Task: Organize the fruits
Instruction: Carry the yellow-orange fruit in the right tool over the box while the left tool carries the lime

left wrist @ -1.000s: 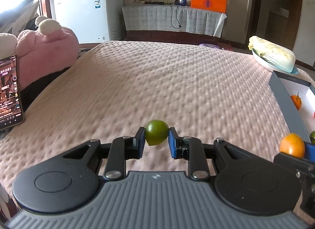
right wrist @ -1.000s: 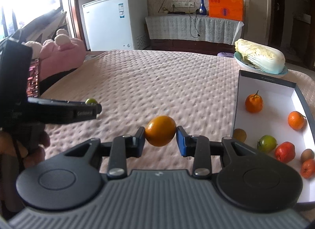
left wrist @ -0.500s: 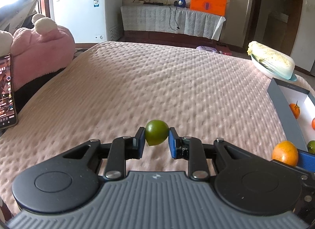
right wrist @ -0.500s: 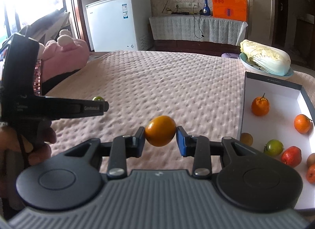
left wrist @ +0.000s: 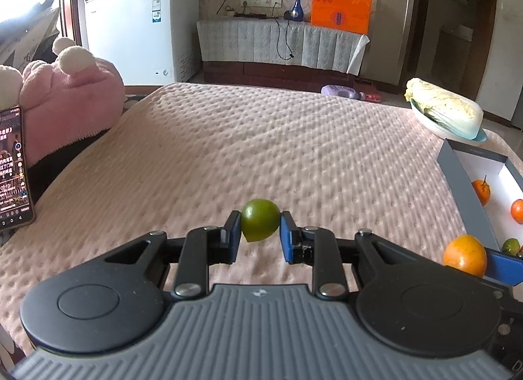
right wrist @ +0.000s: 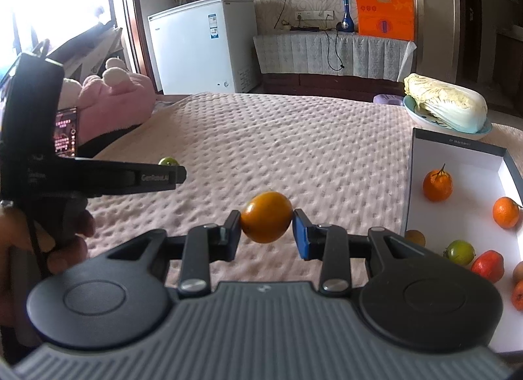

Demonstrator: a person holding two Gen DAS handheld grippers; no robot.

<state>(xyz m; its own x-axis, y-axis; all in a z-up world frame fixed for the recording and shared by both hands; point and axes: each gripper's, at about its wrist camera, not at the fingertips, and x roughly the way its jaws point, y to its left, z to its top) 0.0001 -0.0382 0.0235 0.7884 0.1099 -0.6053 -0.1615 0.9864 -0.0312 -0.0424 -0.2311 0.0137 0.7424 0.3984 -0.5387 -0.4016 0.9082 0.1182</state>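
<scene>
My left gripper (left wrist: 260,233) is shut on a green lime (left wrist: 260,223) and holds it above the pink bedspread (left wrist: 261,151). My right gripper (right wrist: 266,228) is shut on an orange fruit (right wrist: 266,216), also held above the bedspread, left of the white box (right wrist: 457,164). The orange also shows at the right edge of the left wrist view (left wrist: 464,255). The box holds several fruits: oranges (right wrist: 437,184), a green one (right wrist: 460,251) and a red one (right wrist: 487,265). The left gripper's body (right wrist: 98,177) shows at the left of the right wrist view, with the lime (right wrist: 168,161) just behind it.
A plate with a cabbage (right wrist: 446,107) sits beyond the box. A pink plush toy (left wrist: 68,102) and a phone (left wrist: 13,164) are at the bed's left edge. A white freezer (left wrist: 140,30) and a covered cabinet (left wrist: 281,43) stand beyond the bed.
Both grippers have risen and tilted slightly while still holding their fruits; more of the room shows. The box sits a little further right in both views.
</scene>
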